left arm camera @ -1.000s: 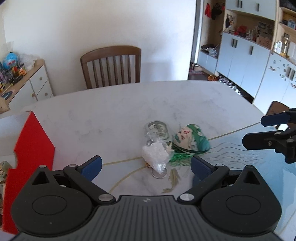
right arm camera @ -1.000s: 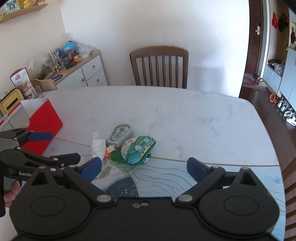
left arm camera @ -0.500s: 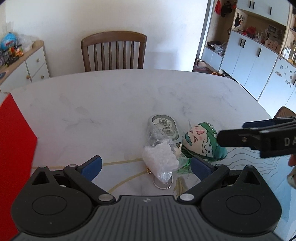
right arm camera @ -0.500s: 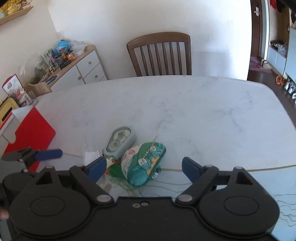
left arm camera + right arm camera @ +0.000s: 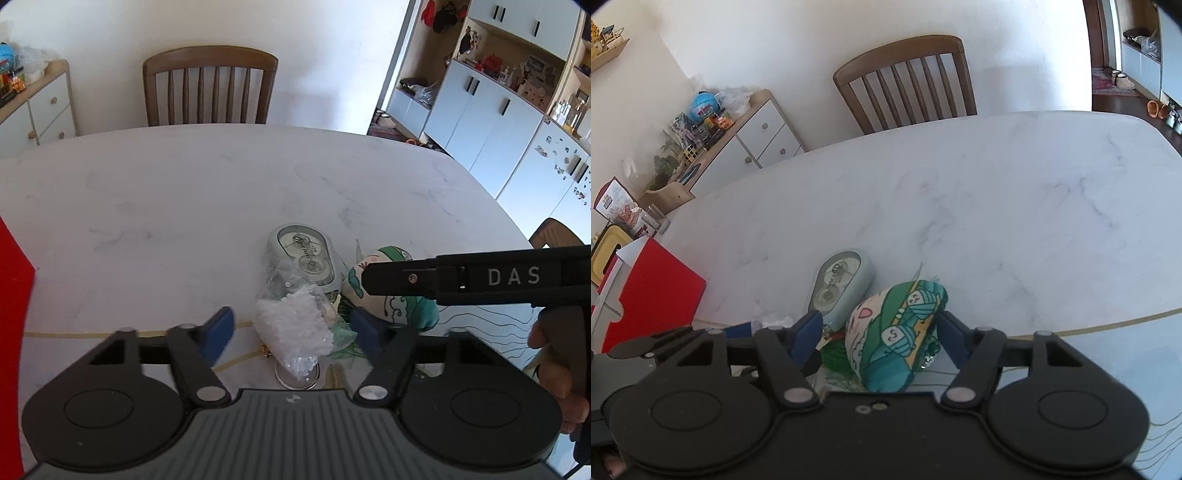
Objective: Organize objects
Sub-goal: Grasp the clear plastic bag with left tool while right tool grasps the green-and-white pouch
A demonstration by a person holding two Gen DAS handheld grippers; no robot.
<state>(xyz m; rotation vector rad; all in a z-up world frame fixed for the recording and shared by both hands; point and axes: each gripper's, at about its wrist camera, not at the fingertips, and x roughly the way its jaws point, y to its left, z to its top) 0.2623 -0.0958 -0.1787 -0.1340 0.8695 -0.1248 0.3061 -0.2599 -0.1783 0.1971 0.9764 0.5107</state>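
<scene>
A clear plastic bag of white granules (image 5: 291, 325) lies on the marble table (image 5: 184, 206), between the blue pads of my left gripper (image 5: 291, 330). Its jaws are closing, with gaps still on both sides of the bag. Behind the bag lies a grey tape dispenser (image 5: 306, 254). A green patterned pouch (image 5: 901, 332) sits between the pads of my right gripper (image 5: 879, 329), whose jaws are also closing and do not clamp it. The right gripper's black finger (image 5: 461, 277) crosses over the pouch (image 5: 402, 310) in the left wrist view.
A red box (image 5: 653, 288) stands at the table's left edge. A wooden chair (image 5: 207, 88) is at the far side. A sideboard with clutter (image 5: 738, 125) lines the left wall and cabinets (image 5: 491, 122) the right. A person's hand (image 5: 554, 354) holds the right gripper.
Both grippers came forward and down onto the pile. Their jaws narrowed, the left around the bag, the right around the pouch. The right gripper's finger now reaches across the left wrist view.
</scene>
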